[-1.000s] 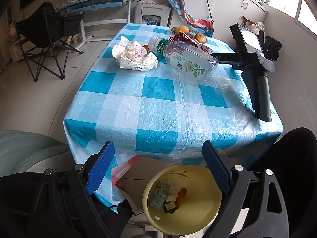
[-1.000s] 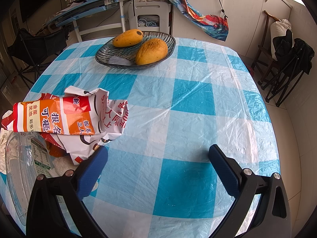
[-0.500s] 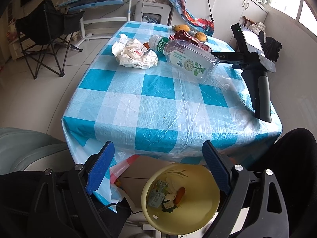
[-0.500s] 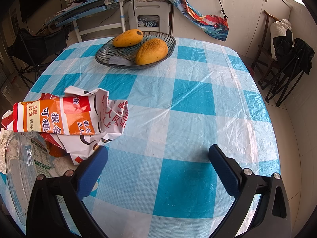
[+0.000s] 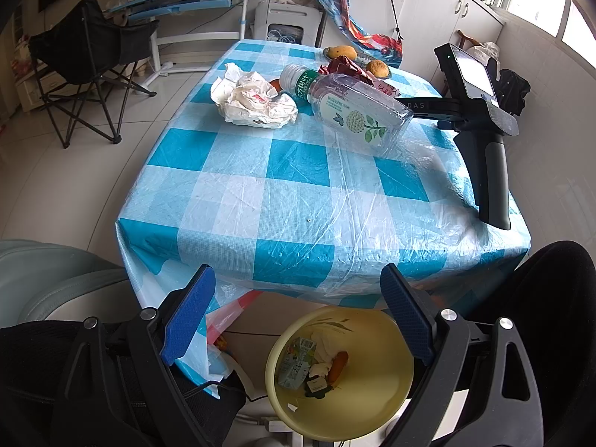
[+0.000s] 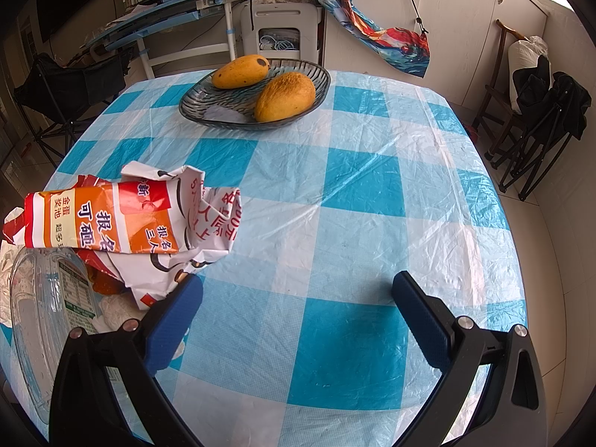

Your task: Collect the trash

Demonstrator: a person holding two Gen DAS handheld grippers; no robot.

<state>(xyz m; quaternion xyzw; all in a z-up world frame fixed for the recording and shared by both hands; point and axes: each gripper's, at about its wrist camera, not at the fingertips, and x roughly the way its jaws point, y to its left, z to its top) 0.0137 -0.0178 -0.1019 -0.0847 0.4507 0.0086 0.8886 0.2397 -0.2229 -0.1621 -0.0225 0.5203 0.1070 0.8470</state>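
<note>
In the left wrist view, the left gripper (image 5: 298,313) hangs with its jaws wide apart and nothing between them, just above the yellow waste bin (image 5: 376,402), which sits below the table edge and already holds a small carton, tissue and scraps. Ahead of the fingers on the checked tablecloth (image 5: 298,193) lie a crumpled white paper wad (image 5: 253,100) to the far left and an empty clear plastic bottle (image 5: 354,108) on its side, far ahead and slightly right. The bottle looks light, smooth and likely to roll or squash; a hold across its ribbed middle seems safest. The paper is soft and light, and any pinch should do. In the right wrist view, the right gripper (image 6: 298,309) also stands open and empty over the cloth; the crumpled snack wrapper (image 6: 123,223) lies touching its left finger, thin and crinkly, best nipped at a bunched fold.
</note>
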